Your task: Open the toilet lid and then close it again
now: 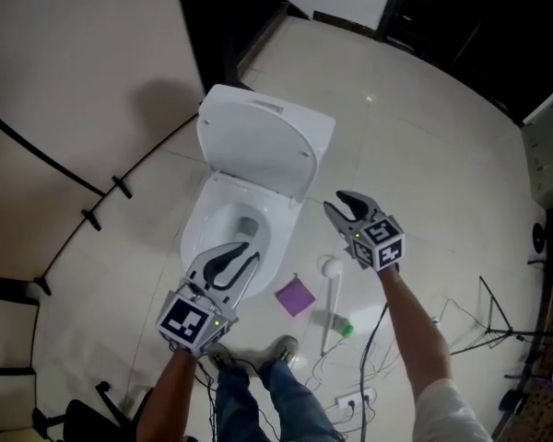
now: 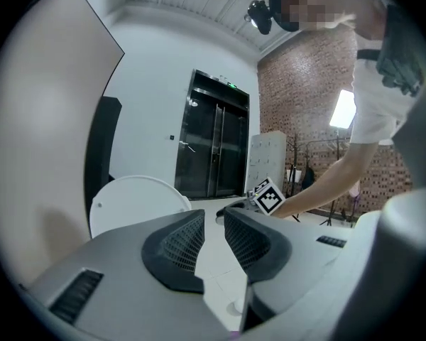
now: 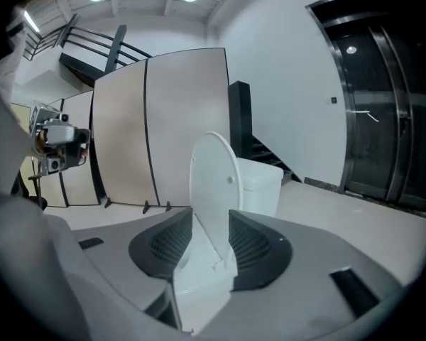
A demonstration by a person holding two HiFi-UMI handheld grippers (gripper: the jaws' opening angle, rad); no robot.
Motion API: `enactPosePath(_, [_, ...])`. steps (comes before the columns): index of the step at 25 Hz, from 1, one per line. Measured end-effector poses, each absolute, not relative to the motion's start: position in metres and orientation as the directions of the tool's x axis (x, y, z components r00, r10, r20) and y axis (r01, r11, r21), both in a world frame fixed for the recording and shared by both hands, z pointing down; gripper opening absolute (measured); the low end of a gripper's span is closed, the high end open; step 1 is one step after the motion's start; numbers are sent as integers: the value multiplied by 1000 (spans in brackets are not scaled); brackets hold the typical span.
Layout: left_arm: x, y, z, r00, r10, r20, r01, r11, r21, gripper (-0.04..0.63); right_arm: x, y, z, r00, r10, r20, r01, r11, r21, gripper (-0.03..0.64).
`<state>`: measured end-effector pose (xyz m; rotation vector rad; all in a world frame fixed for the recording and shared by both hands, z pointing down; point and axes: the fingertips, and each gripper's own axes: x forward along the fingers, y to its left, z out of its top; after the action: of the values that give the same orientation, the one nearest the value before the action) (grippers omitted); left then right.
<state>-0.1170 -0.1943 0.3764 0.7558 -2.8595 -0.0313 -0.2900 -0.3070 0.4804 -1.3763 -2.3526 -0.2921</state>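
Observation:
The white toilet stands with its lid (image 1: 258, 144) raised upright against the tank, and the bowl's rim (image 1: 195, 228) is bare. My left gripper (image 1: 248, 252) hangs over the front of the bowl, its jaws a narrow gap apart with nothing between them. In the left gripper view, the left gripper (image 2: 213, 217) points past the lid (image 2: 131, 199) toward the dark glass doors. My right gripper (image 1: 335, 203) is right of the toilet over the floor, open and empty. In the right gripper view, the right gripper (image 3: 210, 222) faces the lid's edge (image 3: 214, 183) and the tank (image 3: 261, 185) from a distance.
On the floor right of the bowl lie a purple square (image 1: 295, 296), a white long-handled brush (image 1: 330, 288) and a green object (image 1: 344, 326). Cables and a power strip (image 1: 354, 399) trail near my feet (image 1: 278, 349). A beige partition (image 1: 64, 109) stands left; a stand (image 1: 496, 313) right.

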Motion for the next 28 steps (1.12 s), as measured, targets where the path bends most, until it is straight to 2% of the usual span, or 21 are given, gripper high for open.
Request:
enactPosePath(7, [-159, -199, 449, -832, -511, 214, -507, 858, 80, 80, -357, -275, 552, -388, 794, 468, 875, 477, -84, 169])
enactPosePath(14, [-167, -191, 462, -842, -499, 205, -495, 866, 74, 81, -378, -256, 552, -370, 816, 443, 891, 447, -79, 169])
enactPosePath(15, [-168, -187, 461, -844, -496, 204, -492, 868, 71, 80, -380, -253, 549, -366, 818, 443, 895, 440, -74, 139])
enactPosePath(16, [-168, -183, 460, -847, -492, 203, -489, 870, 68, 80, -381, -252, 548, -359, 818, 449, 900, 431, -66, 55])
enactPosePath(19, [-166, -173, 459, -855, -477, 205, -475, 878, 61, 80, -377, -251, 548, -332, 814, 476, 917, 396, -39, 34])
enactPosePath(24, [-143, -160, 457, -862, -464, 203, -469, 883, 27, 81, -336, -247, 543, -316, 799, 511, 942, 328, 69, 32])
enactPosePath(28, [-92, -154, 458, -871, -451, 194, -460, 888, -3, 81, -269, -248, 554, -323, 761, 563, 938, 178, 297, 34])
